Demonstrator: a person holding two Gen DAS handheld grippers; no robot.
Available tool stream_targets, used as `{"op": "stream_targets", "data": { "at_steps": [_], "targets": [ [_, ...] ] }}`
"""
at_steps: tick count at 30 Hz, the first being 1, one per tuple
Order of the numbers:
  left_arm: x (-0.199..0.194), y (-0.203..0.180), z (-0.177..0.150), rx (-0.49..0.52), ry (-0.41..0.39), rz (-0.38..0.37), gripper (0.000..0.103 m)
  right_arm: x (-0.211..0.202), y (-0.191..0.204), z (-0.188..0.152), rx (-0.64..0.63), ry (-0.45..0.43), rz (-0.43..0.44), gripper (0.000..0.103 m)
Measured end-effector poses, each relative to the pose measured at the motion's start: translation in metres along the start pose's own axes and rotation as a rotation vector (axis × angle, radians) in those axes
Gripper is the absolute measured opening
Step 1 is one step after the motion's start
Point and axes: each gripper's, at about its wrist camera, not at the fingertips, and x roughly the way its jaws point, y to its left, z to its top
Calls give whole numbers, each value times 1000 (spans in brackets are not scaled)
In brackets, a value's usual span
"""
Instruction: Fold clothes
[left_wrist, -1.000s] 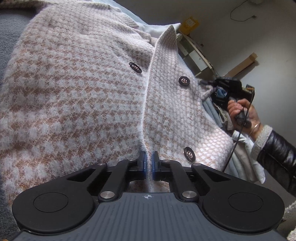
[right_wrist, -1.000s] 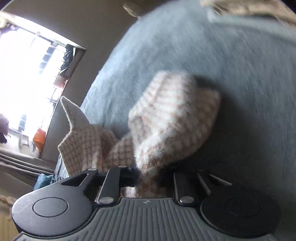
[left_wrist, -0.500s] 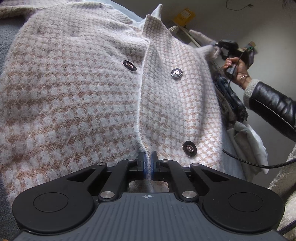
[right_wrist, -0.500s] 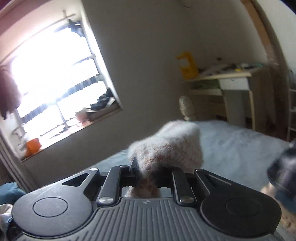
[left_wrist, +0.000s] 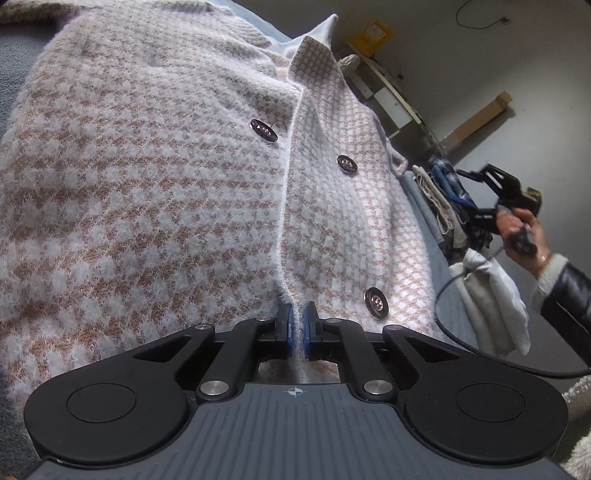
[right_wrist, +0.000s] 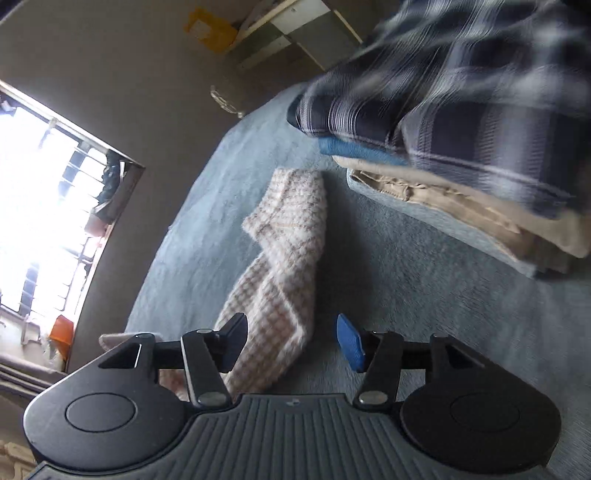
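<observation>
On the grey-blue bed (right_wrist: 461, 295) we've got the fuzzy pink-and-white houndstooth cardigan (left_wrist: 147, 184) spread out flat, taking up most of the left wrist view. Our left gripper (left_wrist: 298, 325) is clamped tight on the cardigan's front edge at the near hem, right where the 2 front panels meet, jaws pinched down on the white trim. We can count 3 dark buttons (left_wrist: 376, 302) from here: 1 just beside the gripper, 2 further up toward the collar.

Over at the right edge of the bed, our right hand (left_wrist: 521, 229) is holding the right gripper (left_wrist: 491, 184) up in the air, clear of the fabric. In its own camera the right gripper (right_wrist: 291, 339) has its jaws standing well apart; they've just been opening. One cardigan sleeve (right_wrist: 284, 266) lies loose on the bed, running up from between the jaws, and the blue pad (right_wrist: 349, 347) isn't touching it. Can't tell whether the black finger on the other side touches it.

Just past the sleeve's cuff there's a stack of folded clothes (right_wrist: 461, 206): a dark plaid shirt (right_wrist: 461, 103) on top (pretty blurry), then something blue, tan and pale blue under it. A bright window (right_wrist: 44, 206) sits off to the left in that view.
</observation>
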Motion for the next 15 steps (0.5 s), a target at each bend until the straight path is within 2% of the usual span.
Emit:
{"op": "stream_targets", "data": {
  "at_steps": [4, 8, 10, 12, 15],
  "targets": [
    [0, 2, 3, -51, 10, -15, 7, -92, -7, -17, -46, -55, 96, 58],
    [2, 1, 5, -95, 14, -30, 19, -166, 0, -36, -137, -71, 195, 58],
    [2, 0, 5, -114, 18, -23, 20, -183, 18, -56, -271, -12, 170, 58],
    [4, -1, 6, -135, 23, -15, 20, -188, 39, -94, -474, 71, 113, 57],
    [5, -1, 9, -162, 33, -6, 20, -172, 70, -175, -852, 211, 5, 56]
  ]
}}
